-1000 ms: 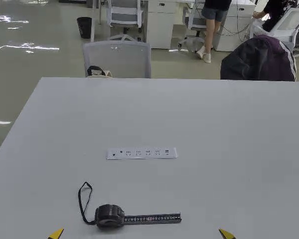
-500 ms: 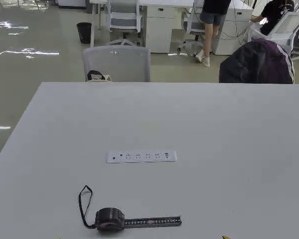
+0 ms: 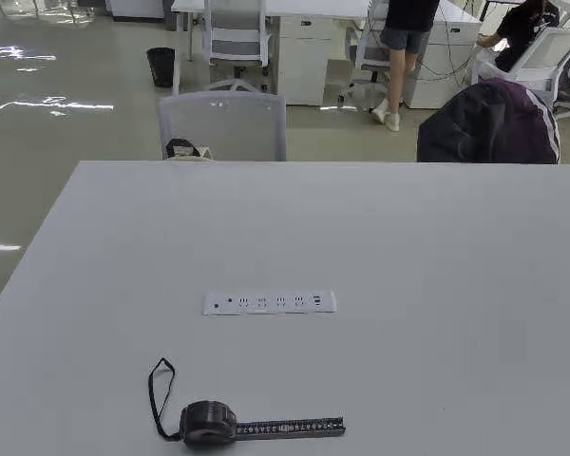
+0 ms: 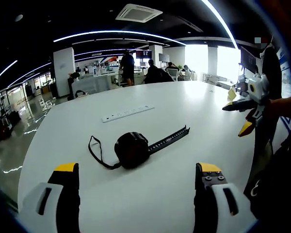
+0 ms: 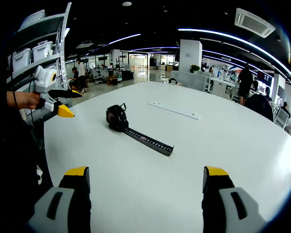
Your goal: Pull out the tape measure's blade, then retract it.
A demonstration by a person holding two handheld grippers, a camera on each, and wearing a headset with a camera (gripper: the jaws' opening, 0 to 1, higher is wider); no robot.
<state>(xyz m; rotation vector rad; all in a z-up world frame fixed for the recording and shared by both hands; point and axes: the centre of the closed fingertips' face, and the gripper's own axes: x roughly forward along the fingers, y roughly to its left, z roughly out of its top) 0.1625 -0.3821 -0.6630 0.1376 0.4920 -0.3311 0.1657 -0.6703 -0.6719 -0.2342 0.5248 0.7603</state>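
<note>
Tape measure (image 3: 208, 423) lies near the counter's (image 3: 437, 285) near edge, blade (image 3: 290, 428) partly out along that edge. Left claw (image 4: 138, 170) and right claw (image 5: 146, 172) both gape wide, holding nothing.

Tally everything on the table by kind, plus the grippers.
tape measure, blade partly out: 1
power strip: 1
grippers: 2, left gripper and right gripper, both open
Total: 4
</note>
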